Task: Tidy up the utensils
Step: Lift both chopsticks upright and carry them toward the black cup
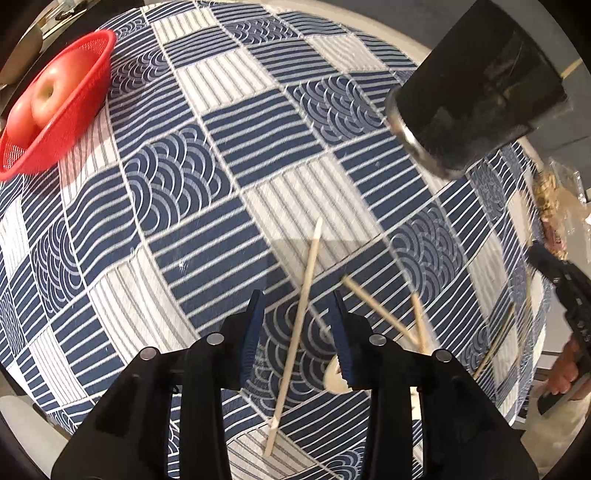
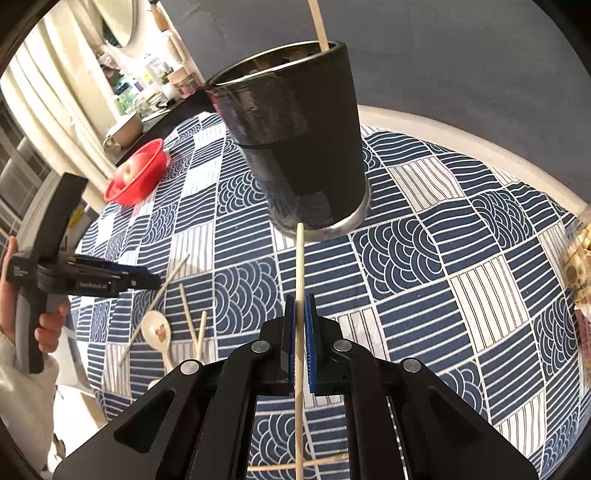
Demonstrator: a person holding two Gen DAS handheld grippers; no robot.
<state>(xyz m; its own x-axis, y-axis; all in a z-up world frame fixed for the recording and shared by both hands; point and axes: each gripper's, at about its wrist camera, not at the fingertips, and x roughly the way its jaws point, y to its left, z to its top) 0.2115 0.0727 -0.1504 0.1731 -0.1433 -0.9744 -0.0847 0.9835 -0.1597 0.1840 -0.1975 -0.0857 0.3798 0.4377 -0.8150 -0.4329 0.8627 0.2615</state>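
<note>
The right tool (image 2: pixel 300 332) is clamped on a pale wooden chopstick (image 2: pixel 299 295), whose tip points at the base of the tall black utensil cup with a steel foot (image 2: pixel 303 147), standing on the round worktop under its blue-and-white patterned cloth (image 2: pixel 461 240). Another thin wooden stick (image 2: pixel 320 26) already leans out of the cup's mouth. The left tool (image 1: pixel 297 332) hovers with its fingers spread and empty over a loose pale chopstick (image 1: pixel 295 332) lying on the cloth in front of the cup; two more crossed wooden chopsticks (image 1: pixel 402 317) and a cream-coloured spoon with a small printed motif (image 2: pixel 157 330) lie beside it. A red plastic mesh basket holding an apple (image 1: pixel 59 107) sits well to the far side of the cup.

The risk, as judged here: the held chopstick is aimed low, at the cup's wall rather than its rim, so pushing forward could knock the tall, narrow cup over and spill what it holds. The slim stick may also pivot or slide between the pads. On the left, closing over a thin stick lying flat on cloth may pinch fabric instead, or roll the stick away.
</note>
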